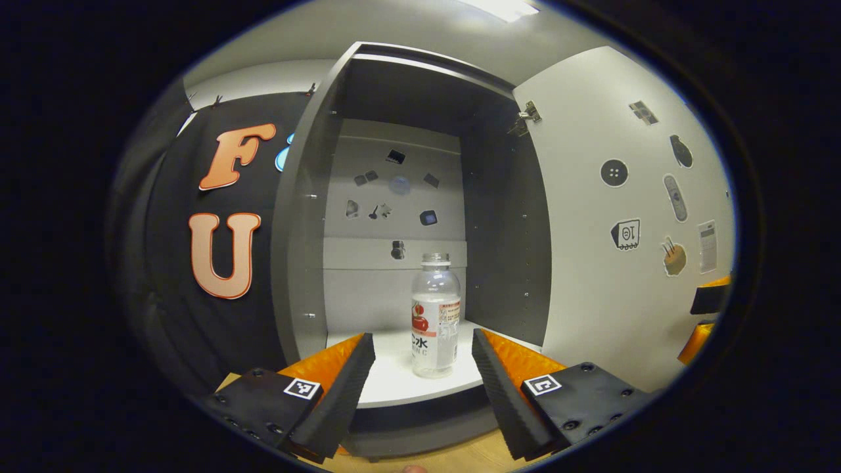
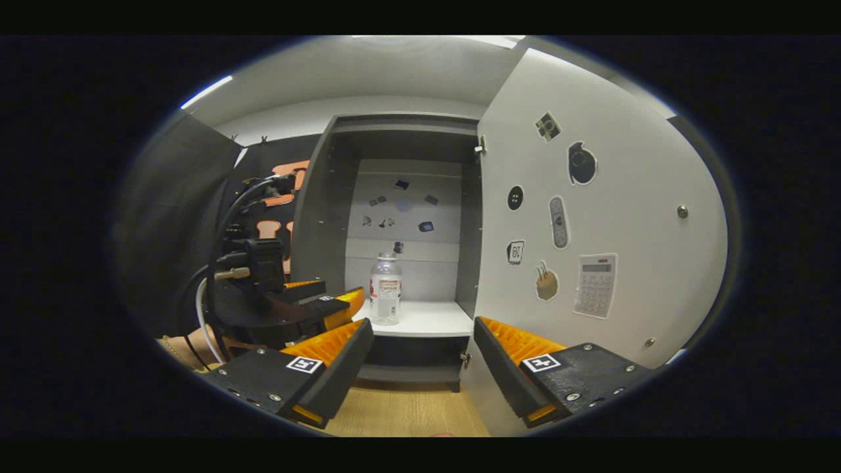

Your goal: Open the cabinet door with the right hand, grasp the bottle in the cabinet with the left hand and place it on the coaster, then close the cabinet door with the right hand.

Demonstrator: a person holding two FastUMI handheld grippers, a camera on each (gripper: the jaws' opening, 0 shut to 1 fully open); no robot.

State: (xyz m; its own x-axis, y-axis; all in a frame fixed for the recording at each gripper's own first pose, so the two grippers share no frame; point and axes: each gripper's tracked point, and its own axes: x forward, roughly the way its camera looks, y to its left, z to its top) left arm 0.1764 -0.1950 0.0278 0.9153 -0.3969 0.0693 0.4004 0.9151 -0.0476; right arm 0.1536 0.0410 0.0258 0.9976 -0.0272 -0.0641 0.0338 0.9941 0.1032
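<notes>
Farther off, left gripper (image 2: 341,303) beside bottle (image 2: 385,289)

Clear glossy plastic bottle (image 1: 435,315) with paper label, matt smooth grey cabinet (image 1: 309,217), wood-grain tabletop (image 2: 401,410)

Light came from ceiling fixtures overhead; a bright panel (image 1: 502,8) glared at the top of my left gripper view, and a thin strip (image 2: 206,90) showed in my right gripper view. The open cabinet door (image 1: 631,217) was evenly bright, while the cabinet's (image 1: 394,197) upper interior sat in shadow and its back looked dim. The bottle (image 1: 435,315) was sharp, with soft highlights. Straight edges bowed toward the rims, where things darkened and softened.
</notes>
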